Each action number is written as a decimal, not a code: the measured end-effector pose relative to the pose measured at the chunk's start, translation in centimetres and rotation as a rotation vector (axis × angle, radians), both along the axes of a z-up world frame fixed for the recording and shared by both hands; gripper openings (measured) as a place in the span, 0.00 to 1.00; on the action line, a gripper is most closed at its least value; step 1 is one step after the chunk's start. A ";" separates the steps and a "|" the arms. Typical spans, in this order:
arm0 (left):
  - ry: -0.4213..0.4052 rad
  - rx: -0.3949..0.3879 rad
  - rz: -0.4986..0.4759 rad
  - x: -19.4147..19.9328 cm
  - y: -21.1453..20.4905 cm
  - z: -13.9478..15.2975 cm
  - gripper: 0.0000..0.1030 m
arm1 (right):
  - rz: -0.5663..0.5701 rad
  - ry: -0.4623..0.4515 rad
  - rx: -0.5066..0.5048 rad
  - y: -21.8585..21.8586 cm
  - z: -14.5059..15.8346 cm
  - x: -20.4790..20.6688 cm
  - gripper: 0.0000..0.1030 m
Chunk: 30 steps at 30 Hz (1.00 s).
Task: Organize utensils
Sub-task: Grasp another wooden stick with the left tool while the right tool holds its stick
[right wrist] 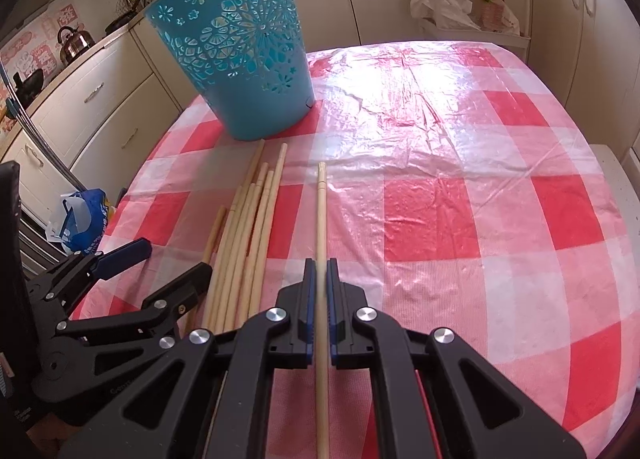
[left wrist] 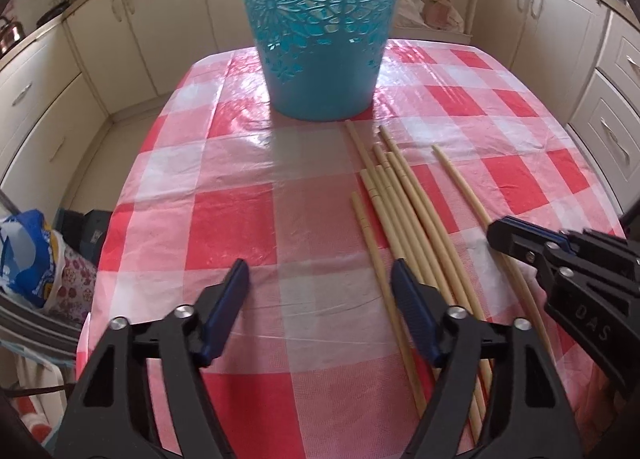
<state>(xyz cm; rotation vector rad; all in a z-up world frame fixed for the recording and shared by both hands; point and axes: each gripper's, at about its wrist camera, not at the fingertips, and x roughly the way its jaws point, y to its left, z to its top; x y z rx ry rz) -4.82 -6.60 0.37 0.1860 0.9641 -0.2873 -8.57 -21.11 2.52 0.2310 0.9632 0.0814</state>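
The right gripper pinches one light, stiff, slick chopstick near mid-length, pointing at 12 o'clock beside the pile; the left gripper gapes empty.

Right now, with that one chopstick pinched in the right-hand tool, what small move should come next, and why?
Probably lift it and carry it toward the blue basket. The right gripper is shut on the single chopstick, which lies apart from the chopstick pile on the checked tablecloth, while the left gripper is open, holding nothing.
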 end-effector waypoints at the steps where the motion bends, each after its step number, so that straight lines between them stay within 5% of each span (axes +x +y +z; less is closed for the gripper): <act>1: -0.005 -0.004 -0.025 0.0 -0.1 0.1 0.53 | 0.004 0.001 -0.008 0.1 0.0 0.3 0.06; 5: -0.019 -0.019 -0.111 0.0 -0.5 0.2 0.22 | 0.013 0.013 -0.032 0.4 0.0 0.9 0.06; 8: -0.016 -0.038 -0.193 0.4 -0.5 0.2 0.10 | -0.019 0.033 -0.007 0.2 0.1 0.5 0.06; 18: 0.103 -0.149 -0.279 2.6 1.9 0.3 0.07 | 0.038 0.068 -0.028 1.4 0.3 0.5 0.06; 25: 0.074 -0.068 -0.249 2.1 0.7 0.2 0.07 | 0.080 0.058 -0.116 2.3 0.3 1.2 0.06; 30: 0.057 -0.062 -0.196 1.7 0.5 0.4 0.05 | 0.010 0.072 0.035 0.3 0.3 0.8 0.06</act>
